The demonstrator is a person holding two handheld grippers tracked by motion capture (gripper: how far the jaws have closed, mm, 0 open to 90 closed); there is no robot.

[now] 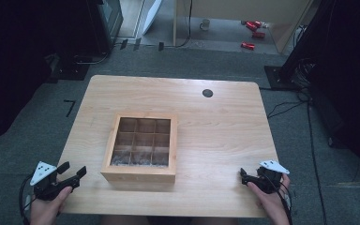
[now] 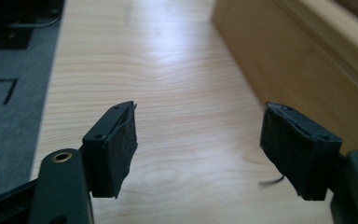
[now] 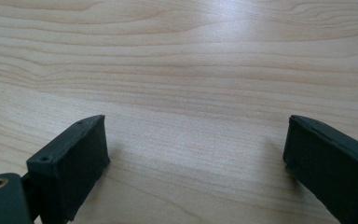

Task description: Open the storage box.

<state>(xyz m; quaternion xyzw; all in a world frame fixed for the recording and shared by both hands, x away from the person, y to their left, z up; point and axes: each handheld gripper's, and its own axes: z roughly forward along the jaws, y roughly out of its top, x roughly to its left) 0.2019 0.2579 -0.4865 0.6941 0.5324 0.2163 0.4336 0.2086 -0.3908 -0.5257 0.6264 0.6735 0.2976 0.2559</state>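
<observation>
A square wooden box [image 1: 139, 146] divided into a three-by-three grid of compartments stands on the light wooden table [image 1: 215, 126], left of centre. The front row holds something grey that I cannot make out. My left gripper [image 1: 74, 175] hovers at the table's front left corner, open and empty, and points toward the box. In the left gripper view its jaws [image 2: 198, 140] stand apart over bare wood, with the box's side wall [image 2: 298, 56] close at the upper right. My right gripper [image 1: 244, 177] rests near the front right edge. Its jaws [image 3: 196, 149] are wide open over the bare tabletop [image 3: 177, 56].
A black round hole [image 1: 207, 93] sits in the table near its far edge. Grey carpet surrounds the table, with a black tape mark [image 1: 69, 107] to the left. Dark stands and cables flank both sides. Red objects [image 1: 253, 29] and a cup [image 1: 205, 23] lie on the far floor.
</observation>
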